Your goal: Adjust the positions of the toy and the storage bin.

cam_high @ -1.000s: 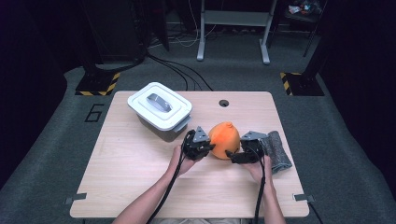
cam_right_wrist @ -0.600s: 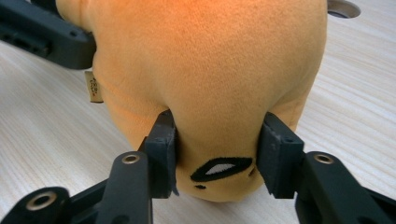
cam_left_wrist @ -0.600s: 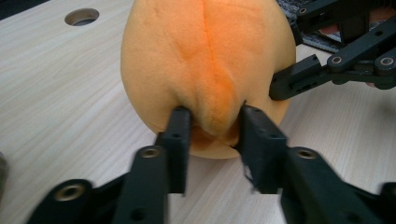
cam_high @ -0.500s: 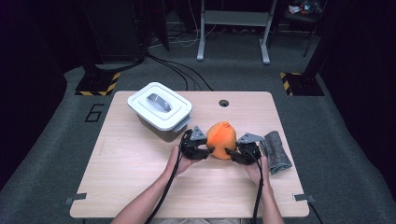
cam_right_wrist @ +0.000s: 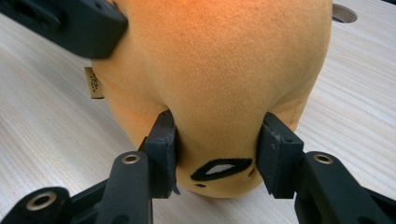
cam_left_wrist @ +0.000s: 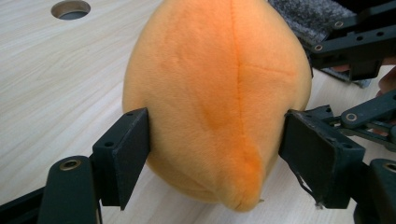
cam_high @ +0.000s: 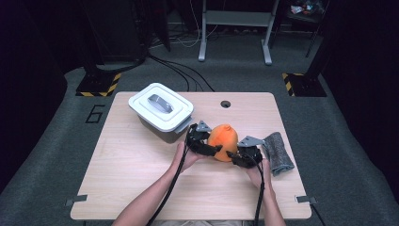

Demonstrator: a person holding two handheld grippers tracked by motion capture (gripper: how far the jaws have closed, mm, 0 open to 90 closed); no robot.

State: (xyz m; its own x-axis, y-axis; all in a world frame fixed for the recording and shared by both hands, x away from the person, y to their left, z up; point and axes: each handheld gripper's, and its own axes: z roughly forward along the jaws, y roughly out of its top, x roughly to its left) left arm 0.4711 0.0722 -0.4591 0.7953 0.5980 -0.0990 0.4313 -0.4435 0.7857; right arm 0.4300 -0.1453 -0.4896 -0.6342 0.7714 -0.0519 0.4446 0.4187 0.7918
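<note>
While your right gripper [cam_right_wrist: 217, 154] pinches the orange plush toy [cam_high: 224, 141] low on the worktop [cam_high: 131, 165], your left gripper [cam_left_wrist: 217, 154] fingers have just been opening around it; lifting remains.

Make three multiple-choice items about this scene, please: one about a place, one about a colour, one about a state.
1. Where does the grey cloth lie?
A. at the right of the orange plush toy
B. on the white box
C. on the floor

2. What colour is the plush toy?
A. blue
B. orange
C. green

3. How is the white box?
A. lid off
B. tipped over
C. lid on

Answers:
1 A, the high view shows the cloth beside the right gripper.
2 B, both gripper views show orange fabric.
3 C, the lid with its grey handle sits on top.
</note>
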